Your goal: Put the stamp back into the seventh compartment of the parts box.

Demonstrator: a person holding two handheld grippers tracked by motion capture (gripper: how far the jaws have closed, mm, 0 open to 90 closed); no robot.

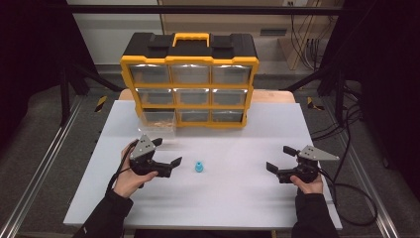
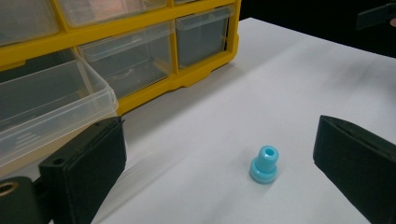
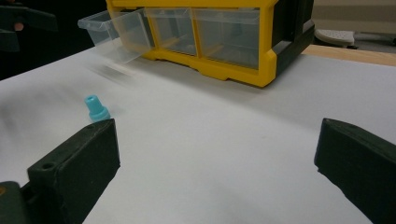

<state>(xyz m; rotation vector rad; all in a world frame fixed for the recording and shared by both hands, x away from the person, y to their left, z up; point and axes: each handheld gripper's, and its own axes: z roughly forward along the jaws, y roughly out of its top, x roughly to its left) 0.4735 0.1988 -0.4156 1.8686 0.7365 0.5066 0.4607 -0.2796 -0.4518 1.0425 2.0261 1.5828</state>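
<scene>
A small light-blue plug [image 1: 199, 167] stands upright on the white table [image 1: 223, 198], between my two grippers. My left gripper [image 1: 167, 151] is open just left of it, with nothing between its jaws. In the left gripper view the plug [image 2: 264, 164] stands a little ahead of the open left gripper [image 2: 219, 172], nearer the right jaw. My right gripper [image 1: 280, 158] is open farther to the right, also holding nothing. In the right gripper view the plug [image 3: 96, 108] shows beyond the left jaw of the right gripper [image 3: 217, 172].
A yellow and black organizer [image 1: 190, 79] with clear drawers stands at the back of the table. Its bottom-left drawer [image 1: 156, 120] is pulled out, close to the left gripper. Cables [image 1: 356, 198] trail off the table's right side.
</scene>
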